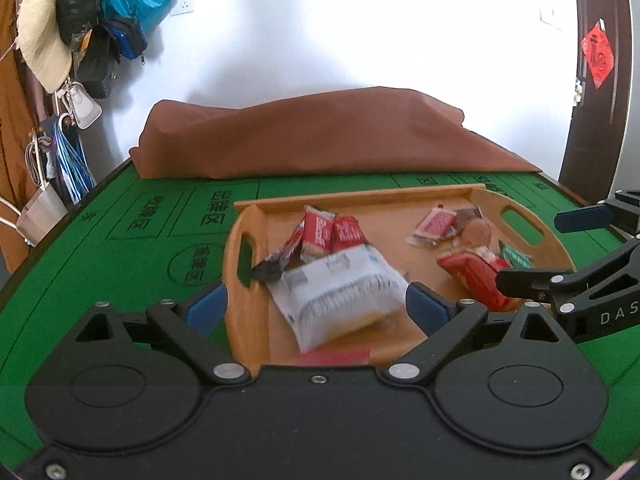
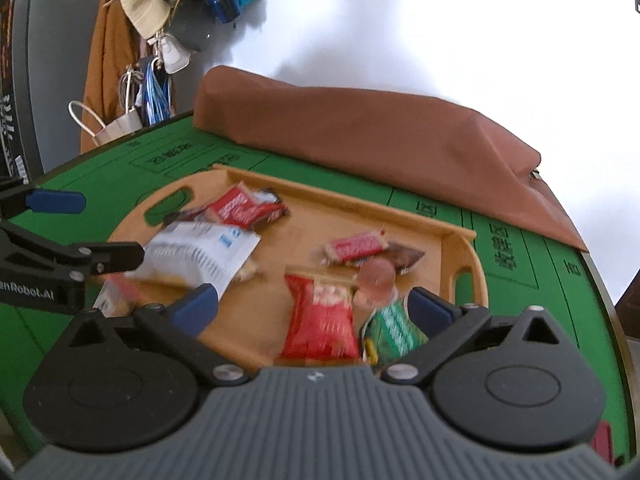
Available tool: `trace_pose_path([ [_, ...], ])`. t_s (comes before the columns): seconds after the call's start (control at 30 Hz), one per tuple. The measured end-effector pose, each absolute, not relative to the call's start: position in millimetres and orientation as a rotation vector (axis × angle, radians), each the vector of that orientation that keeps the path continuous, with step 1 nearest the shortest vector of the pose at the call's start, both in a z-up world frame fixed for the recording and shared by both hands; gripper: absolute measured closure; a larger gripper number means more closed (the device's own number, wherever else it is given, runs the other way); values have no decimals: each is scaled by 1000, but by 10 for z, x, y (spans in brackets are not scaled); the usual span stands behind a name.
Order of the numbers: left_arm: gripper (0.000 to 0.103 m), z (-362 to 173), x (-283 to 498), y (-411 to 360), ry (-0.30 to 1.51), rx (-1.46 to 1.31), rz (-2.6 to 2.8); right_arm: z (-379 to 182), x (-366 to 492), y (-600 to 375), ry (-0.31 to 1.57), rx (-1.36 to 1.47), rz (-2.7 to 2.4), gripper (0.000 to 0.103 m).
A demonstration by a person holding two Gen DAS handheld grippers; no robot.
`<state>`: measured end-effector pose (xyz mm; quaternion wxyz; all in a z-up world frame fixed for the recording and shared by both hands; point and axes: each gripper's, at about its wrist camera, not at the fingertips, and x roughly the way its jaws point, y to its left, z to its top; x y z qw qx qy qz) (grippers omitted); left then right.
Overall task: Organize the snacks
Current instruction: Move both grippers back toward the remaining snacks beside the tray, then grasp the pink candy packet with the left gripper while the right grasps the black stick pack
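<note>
The left gripper (image 1: pixel 316 306) has its blue-padded fingers (image 1: pixel 208 306) spread wide apart, gripping nothing; the big white snack bag (image 1: pixel 340 300) lies between and beyond them, blurred, on the floor of the wooden tray (image 1: pixel 248 320). The right gripper (image 2: pixel 314 308) is likewise wide apart and empty, its fingers (image 2: pixel 430 308) hanging over a red snack packet (image 2: pixel 320 324) and a green packet (image 2: pixel 394 328), neither pad pressing on either. Whether any pad brushes a wrapper cannot be told through the blur.

All the snacks sit inside the tray. Behind the white bag lie red biscuit packets (image 1: pixel 332 234) with a dark wrapper (image 1: pixel 272 266) beside them, near the left handle slot. Toward the right handle lie a small red packet (image 2: pixel 356 246), a brown wrapper (image 2: pixel 408 258) and a pinkish round sweet (image 2: pixel 376 276).

The tray rests on a green desk (image 1: pixel 100 272) printed with dark outlines and characters. A brown cloth (image 1: pixel 320 132) covers a bulky shape at the desk's far edge, against a white wall. Hats and bags (image 1: pixel 80 32) hang at the left.
</note>
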<state>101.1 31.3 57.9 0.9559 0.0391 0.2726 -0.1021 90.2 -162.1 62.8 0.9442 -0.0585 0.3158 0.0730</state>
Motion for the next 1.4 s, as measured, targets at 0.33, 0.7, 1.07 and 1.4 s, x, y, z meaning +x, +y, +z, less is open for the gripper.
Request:
trace_pose_path([
  [0.33, 7, 336, 711, 501, 631, 16, -227, 441, 560, -1613, 703, -108, 207, 0],
  [0.7, 21, 121, 727, 424, 696, -19, -250, 197, 471, -1436, 784, -137, 285, 3],
  [1.07, 42, 78, 867, 367, 729, -51, -242, 80, 557, -1238, 805, -177, 317, 8],
  [1.4, 73, 49, 851, 426, 741, -71, -233, 117, 576, -1190, 821, -141, 348, 35],
])
